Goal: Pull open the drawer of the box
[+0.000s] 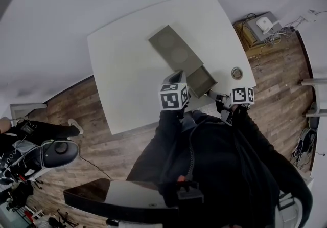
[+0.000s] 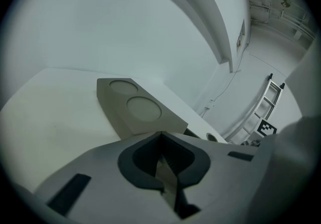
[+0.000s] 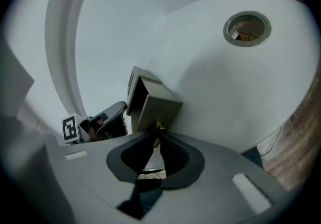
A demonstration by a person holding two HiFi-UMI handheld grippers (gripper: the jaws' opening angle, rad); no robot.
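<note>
— Starting with the head view: how far along is it?

— Most of the way, I'd say. The box [image 1: 176,48] lies slantwise near the middle of the surface [image 1: 122,68]. Its drawer [image 1: 201,80] stands well out of the end that faces the near edge, with the dark inside showing. The right gripper [image 1: 214,94] reaches to the drawer's front. The left gripper [image 1: 177,74] sits just beside the box's near corner.

— And the left gripper view?

— Its fingers are pressed together with nothing between them. The box, with two round marks on its top, lies just ahead. I cannot tell whether the fingers touch it.

— The right gripper view?

— There the fingers are closed on a small brass-coloured knob [image 3: 158,126] at the drawer's front. The drawer juts out of the box toward the camera. A round hole [image 3: 247,28] in the surface lies well apart, toward the right edge.

— So what's left?

— Little, by my reckoning: the opening looks done or nearly so. I can't tell if the drawer has more travel. Beyond that, only letting go of the knob.
</note>
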